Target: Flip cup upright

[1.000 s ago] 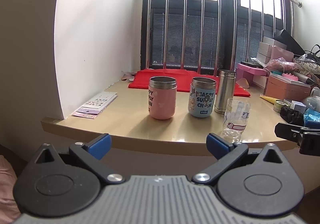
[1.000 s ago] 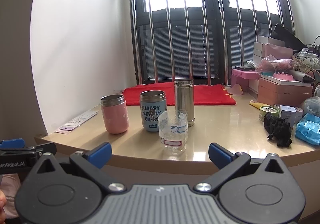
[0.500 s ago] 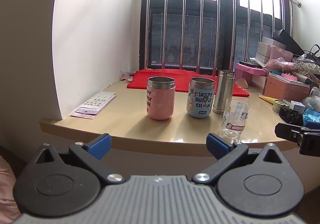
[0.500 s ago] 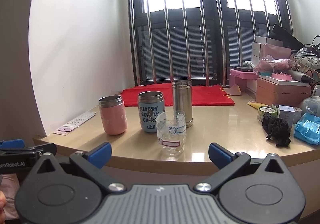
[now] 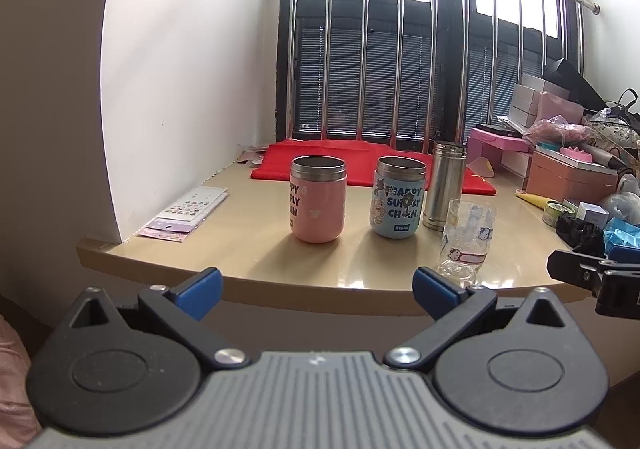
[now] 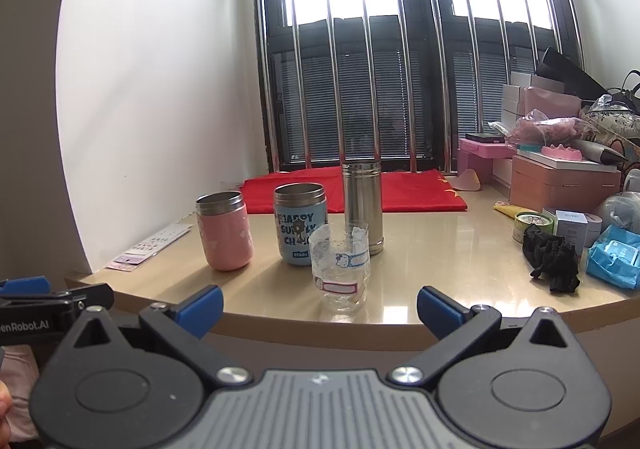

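Note:
Four cups stand upright, mouths up, on the beige table: a pink cup, a blue cartoon cup, a tall steel cup and a clear plastic cup with cartoon stickers nearest the front edge. My left gripper is open and empty, held in front of the table edge. My right gripper is open and empty, also short of the edge, facing the clear cup.
A red cloth lies at the back by the barred window. A sticker sheet lies at the left. Boxes, a tape roll, a black cloth and a blue packet crowd the right side.
Both grippers have drawn back slightly from the table; the cups look a little smaller and lower. Nothing on the table has moved.

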